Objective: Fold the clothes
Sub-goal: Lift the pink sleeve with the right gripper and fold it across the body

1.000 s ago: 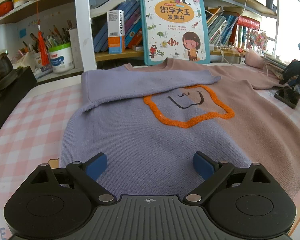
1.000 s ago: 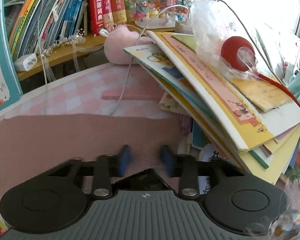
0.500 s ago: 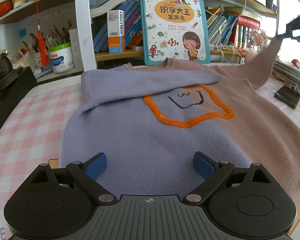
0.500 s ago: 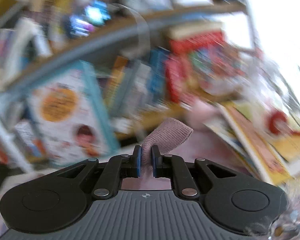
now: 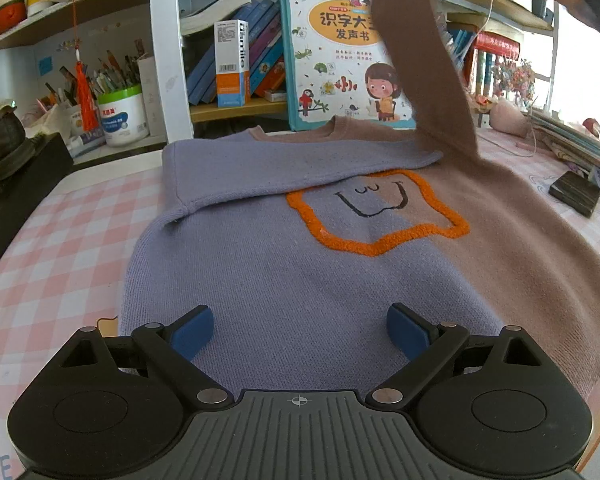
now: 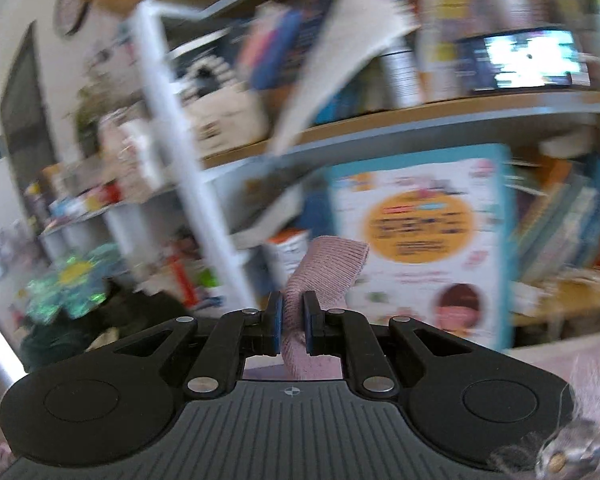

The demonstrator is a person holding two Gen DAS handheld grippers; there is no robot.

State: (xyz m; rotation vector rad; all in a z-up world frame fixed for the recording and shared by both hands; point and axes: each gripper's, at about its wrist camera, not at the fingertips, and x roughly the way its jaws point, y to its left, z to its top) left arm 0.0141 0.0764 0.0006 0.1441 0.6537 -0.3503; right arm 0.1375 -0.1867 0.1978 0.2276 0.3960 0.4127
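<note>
- Sweater (image 5: 300, 288) lies flat on the checked tablecloth (image 5: 60, 240), front side up, hem toward the left camera, collar at 12 o'clock against the shelf. Body is two-tone: purple half on the 9 o'clock side, pink-brown half on the 3 o'clock side, orange-outlined face patch (image 5: 376, 212) in the middle.
- Purple sleeve (image 5: 292, 168) is folded inward across the chest, lying from about 10 o'clock toward 1 o'clock. Judged: one sleeve fold done.
- Pink sleeve (image 5: 424, 72) is off the table, rising from the shoulder at about 2 o'clock up toward 12 o'clock, drawn taut in front of the picture book (image 5: 340, 52).
- Right gripper (image 6: 292, 328): pads pressed together on the pink cuff (image 6: 328, 268); knit pokes out past the pads at 12 o'clock. Gripping at the cuff gives control of the full sleeve length when it is laid down.
- Right view is heavily motion-blurred; shelf and book are recognisable, nothing finer.
- Left gripper (image 5: 300, 332): fingers spread wide, holding nothing, low over the purple hem at 6 o'clock. Contact with the cloth cannot be told. Judged: parked there to pin the body if it drags.
- Step in hand, judged: carry the pink sleeve across the chest on top of the purple one.
- Risk, judged: taut sleeve could drag the shoulder and disturb the finished fold.
- Small dark case (image 5: 576, 192) sits on the cloth at 3 o'clock, apart from the sweater.
</note>
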